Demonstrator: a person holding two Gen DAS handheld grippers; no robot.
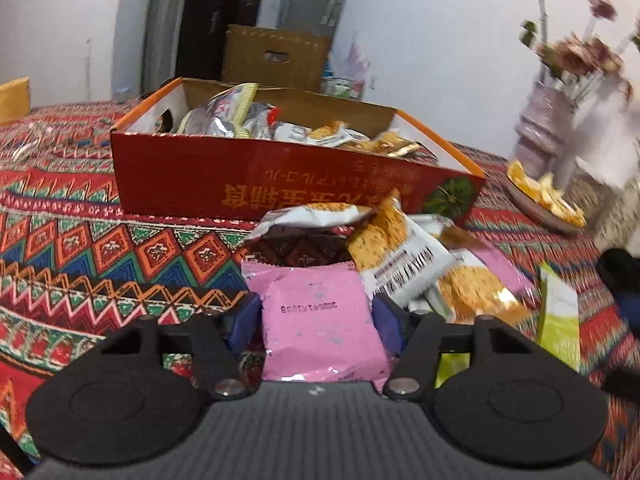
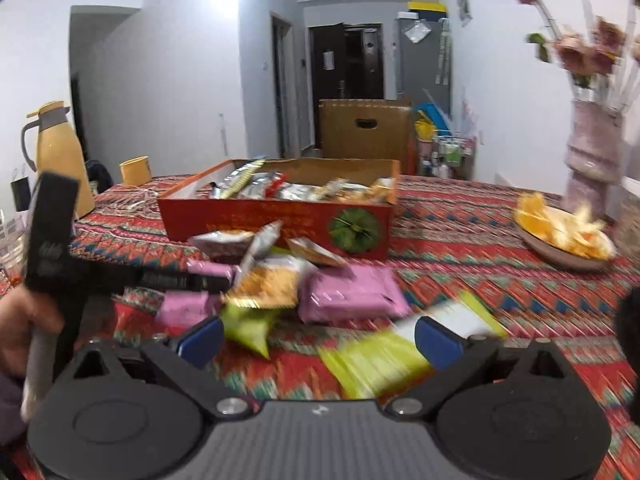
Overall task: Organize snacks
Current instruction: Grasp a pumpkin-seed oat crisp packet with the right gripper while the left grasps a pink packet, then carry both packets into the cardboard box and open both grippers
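My left gripper is shut on a pink snack packet, its blue pads pressing on the packet's two sides. Just beyond it lies a heap of snack packets on the patterned tablecloth, in front of a red cardboard box holding several packets. In the right wrist view the left gripper reaches in from the left, over the heap. My right gripper stands open low over the cloth. A yellow-green packet lies by its right finger, another green packet by its left. A second pink packet lies ahead, short of the red box.
A plate of orange peel and a pink vase of flowers stand at the right. A yellow thermos jug and a yellow cup stand at the far left. A brown carton sits behind the table. A person's hand holds the left gripper.
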